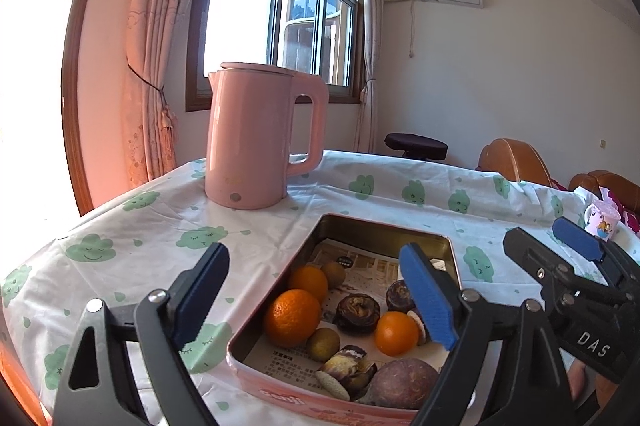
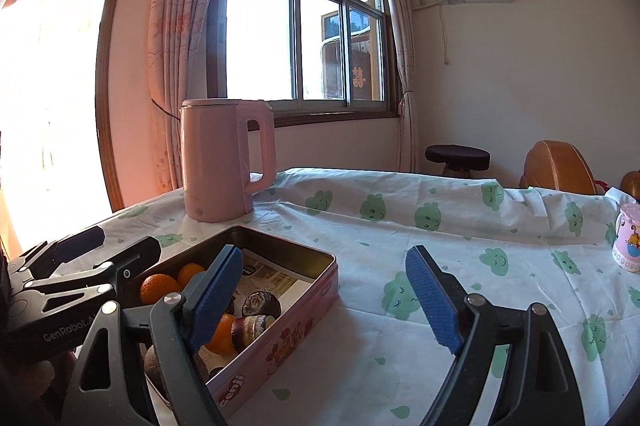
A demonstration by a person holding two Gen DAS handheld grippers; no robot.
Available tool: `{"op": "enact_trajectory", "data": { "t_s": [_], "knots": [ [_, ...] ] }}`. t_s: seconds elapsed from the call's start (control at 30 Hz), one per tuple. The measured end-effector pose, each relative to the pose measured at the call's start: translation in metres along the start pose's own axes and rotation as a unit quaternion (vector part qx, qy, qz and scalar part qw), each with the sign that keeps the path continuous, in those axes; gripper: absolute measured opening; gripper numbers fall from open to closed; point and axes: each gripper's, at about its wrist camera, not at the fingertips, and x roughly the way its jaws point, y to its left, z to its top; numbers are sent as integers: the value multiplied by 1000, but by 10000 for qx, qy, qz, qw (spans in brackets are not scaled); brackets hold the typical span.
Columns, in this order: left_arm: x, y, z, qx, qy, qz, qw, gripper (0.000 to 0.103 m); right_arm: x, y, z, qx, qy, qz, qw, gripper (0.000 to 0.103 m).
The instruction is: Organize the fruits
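Here, a counter (image 1: 304,210) draped in a white cloth printed with green clouds fills the lower half of both views, and the landmark on it is an open pink metal tin (image 1: 256,374), lined with printed paper.

Beyond the tin's far left corner stands a tall pink kettle (image 1: 252,138), well apart from it. Far off to the tin's right, near the counter's edge, sits a small pink cartoon mug (image 2: 628,238).

All the fruit that can be seen lies inside the tin, gathered toward its near end. Largest is a round purple-brown fruit (image 1: 404,382) at the near right corner. Then come three oranges: one (image 1: 293,318) by the left wall, one (image 1: 309,282) just behind it, one (image 1: 396,333) toward the right. Dark, wrinkled fruits (image 1: 357,312) sit between them, with two small brownish-green fruits (image 1: 323,344) and some cut pieces (image 1: 344,372) close by. No fruit shows on the cloth outside the tin.

The left tool (image 1: 316,302) hovers over the tin's near end, its blue-padded fingers spread wide and gripping nothing. The right tool (image 2: 324,300) hangs just right of the tin, one finger over the tin's right wall, the other over bare cloth, equally wide and empty.

My judgement: gathering looks finished or nearly so, since everything visible is already in the tin. Any remaining work might be tidying the jumble inside; whether more fruit waits out of view I cannot tell.
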Motion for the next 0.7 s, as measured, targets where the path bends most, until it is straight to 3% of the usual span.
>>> {"op": "enact_trajectory", "data": {
  "t_s": [0.7],
  "knots": [
    [-2,-3,0,92,-50,75,9999,99,-4,-5,0,35,-16,-189,9998,92]
  ]
}}
